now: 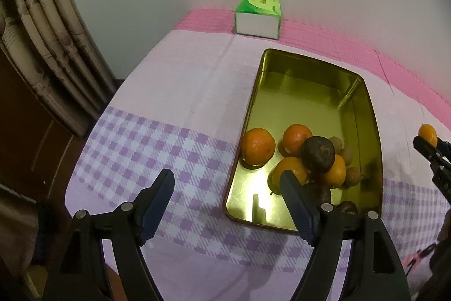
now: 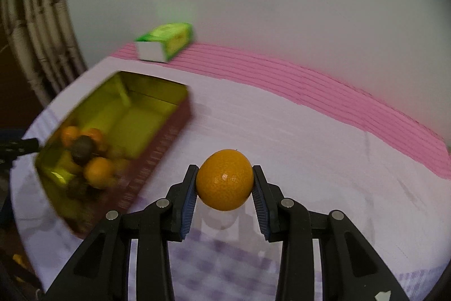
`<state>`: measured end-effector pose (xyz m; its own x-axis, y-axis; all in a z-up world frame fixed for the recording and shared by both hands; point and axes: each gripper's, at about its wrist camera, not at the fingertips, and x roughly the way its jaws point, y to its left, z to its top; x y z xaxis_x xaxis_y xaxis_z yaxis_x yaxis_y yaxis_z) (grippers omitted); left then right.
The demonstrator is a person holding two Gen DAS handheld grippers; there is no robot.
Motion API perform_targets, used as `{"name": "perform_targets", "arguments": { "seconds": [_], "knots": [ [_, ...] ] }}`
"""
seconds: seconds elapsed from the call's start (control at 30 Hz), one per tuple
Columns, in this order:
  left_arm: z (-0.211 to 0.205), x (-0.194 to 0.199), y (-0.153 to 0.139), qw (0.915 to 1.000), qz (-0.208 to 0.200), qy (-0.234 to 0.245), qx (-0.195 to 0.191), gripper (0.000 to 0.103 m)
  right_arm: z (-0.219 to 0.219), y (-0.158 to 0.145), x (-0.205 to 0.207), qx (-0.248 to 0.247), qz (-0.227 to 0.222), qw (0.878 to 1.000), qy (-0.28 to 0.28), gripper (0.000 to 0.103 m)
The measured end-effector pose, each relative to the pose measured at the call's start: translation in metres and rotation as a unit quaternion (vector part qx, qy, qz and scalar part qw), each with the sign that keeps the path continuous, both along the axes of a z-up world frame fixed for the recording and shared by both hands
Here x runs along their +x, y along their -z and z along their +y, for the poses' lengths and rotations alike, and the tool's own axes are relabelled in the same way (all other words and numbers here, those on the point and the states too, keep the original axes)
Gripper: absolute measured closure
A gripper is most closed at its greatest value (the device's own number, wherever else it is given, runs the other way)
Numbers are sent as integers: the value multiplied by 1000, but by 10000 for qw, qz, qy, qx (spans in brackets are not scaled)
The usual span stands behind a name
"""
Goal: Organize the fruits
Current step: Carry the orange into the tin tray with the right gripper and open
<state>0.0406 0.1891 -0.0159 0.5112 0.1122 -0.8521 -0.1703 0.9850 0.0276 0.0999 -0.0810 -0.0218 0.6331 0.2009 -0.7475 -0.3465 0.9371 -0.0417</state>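
A gold metal tin (image 1: 293,86) lies open on the cloth and holds several oranges (image 1: 258,146), dark round fruits (image 1: 318,153) and small brown fruits (image 1: 353,175) at its near end. My left gripper (image 1: 227,182) is open and empty, hovering over the tin's near left corner. My right gripper (image 2: 225,182) is shut on an orange (image 2: 225,179), held above the cloth to the right of the tin (image 2: 146,114). The right gripper with its orange (image 1: 428,134) also shows at the right edge of the left wrist view.
A green and white tissue box (image 1: 258,17) stands at the back by the wall, also in the right wrist view (image 2: 165,45). The table has a pink and purple checked cloth (image 1: 169,137). Curtains (image 1: 48,27) hang at the left beyond the table edge.
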Motion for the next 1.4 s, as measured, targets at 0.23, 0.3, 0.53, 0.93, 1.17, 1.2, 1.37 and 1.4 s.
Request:
{"name": "perform_targets", "arguments": {
  "seconds": [0.23,0.3,0.53,0.93,1.17,1.2,1.37,1.4],
  "knots": [
    [6,-4,-5,9999,-53,-111,-11,23,57,-5,-8,148,66,9981,-588,69],
    [7,-6,-7,9999,-80,-130,-6,22,71,-2,-11,120,107,9972,-732,69],
    [14,-13,-13,9997,-124,-228,-1,22,103,14,-15,-27,260,9942,-1043,69],
    [25,-18,-7,9991,1,-376,-172,18,118,35,-11,-187,454,9933,-1044,69],
    [20,-18,-6,9996,14,-271,-103,18,121,38,-9,-166,453,9937,-1012,68],
    [19,-17,-5,9997,25,-249,-85,18,120,38,-9,-136,474,9938,-1001,68],
    [12,-15,-1,9999,79,-148,-38,18,123,38,-12,-131,477,9938,-996,68],
    [11,-15,-1,9999,93,-126,-39,18,123,39,-13,-147,469,9938,-993,68]
  ]
}}
